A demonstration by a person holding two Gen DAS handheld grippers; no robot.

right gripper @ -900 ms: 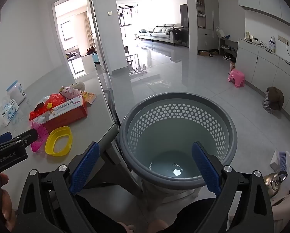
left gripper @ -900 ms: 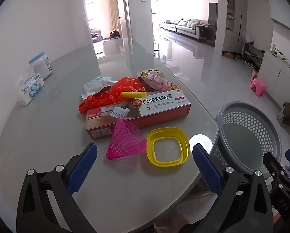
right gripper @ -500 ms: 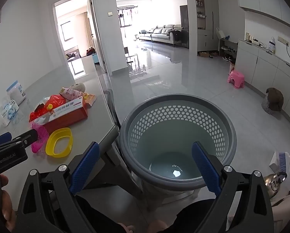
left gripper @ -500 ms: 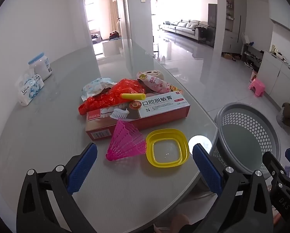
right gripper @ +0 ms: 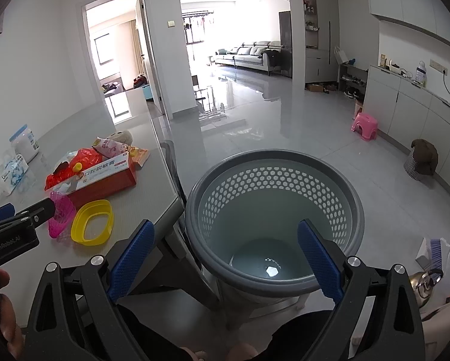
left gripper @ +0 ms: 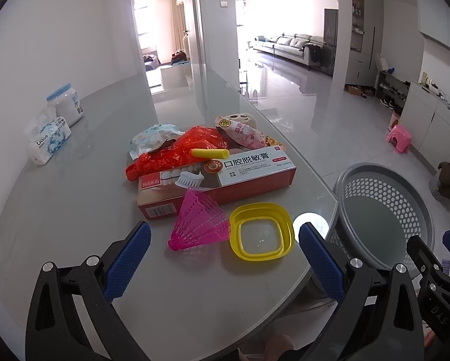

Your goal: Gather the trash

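Trash lies on the grey table [left gripper: 74, 210]: a pink shuttlecock [left gripper: 199, 225], a yellow lid [left gripper: 261, 231], a red toothpaste box [left gripper: 219, 180], a red plastic bag [left gripper: 180, 150], a yellow tube [left gripper: 208, 152], snack wrappers [left gripper: 246, 134] and a pale wrapper [left gripper: 152, 137]. My left gripper [left gripper: 225, 258] is open and empty, just short of the shuttlecock and lid. My right gripper [right gripper: 225, 258] is open and empty above the grey perforated basket [right gripper: 273, 210], which stands beside the table; the basket also shows in the left wrist view [left gripper: 384, 207].
A tissue pack [left gripper: 46, 138] and a white jar [left gripper: 65, 105] stand at the table's far left. A pink stool [right gripper: 365, 124] and a brown bag [right gripper: 423, 159] are on the floor. A brush [right gripper: 435, 248] lies at the right.
The left gripper has shifted slightly, so the trash sits a little lower and closer in its view. The right gripper has barely moved over the basket.
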